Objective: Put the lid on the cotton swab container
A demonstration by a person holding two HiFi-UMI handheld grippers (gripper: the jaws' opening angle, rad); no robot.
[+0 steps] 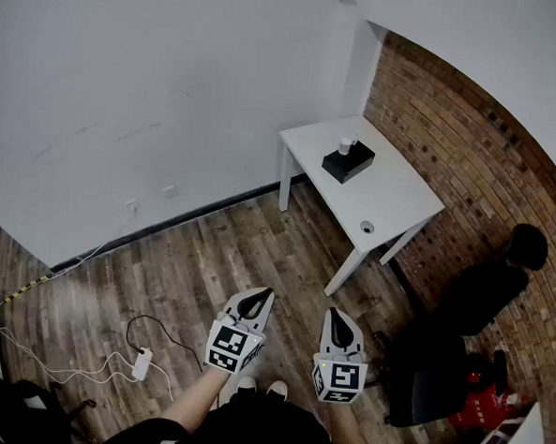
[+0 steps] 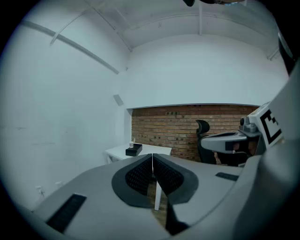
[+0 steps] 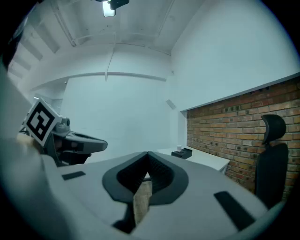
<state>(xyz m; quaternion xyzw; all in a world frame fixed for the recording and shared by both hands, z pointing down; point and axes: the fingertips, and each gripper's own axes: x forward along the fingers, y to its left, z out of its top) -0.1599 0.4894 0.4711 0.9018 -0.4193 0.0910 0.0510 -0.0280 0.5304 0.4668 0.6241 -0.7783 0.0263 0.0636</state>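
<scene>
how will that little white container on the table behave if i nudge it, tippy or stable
Probably light: the white container looks small against the black box. It seems to stand upright as a narrow cylinder, so a sideways push may tip it, and then it might roll on the smooth white table.

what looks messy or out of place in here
Two things. A small round piece, likely the lid, lies alone near the table's front edge, away from the white container at the far end. On the floor to the left, a power strip and its cable sprawl loose.
</scene>
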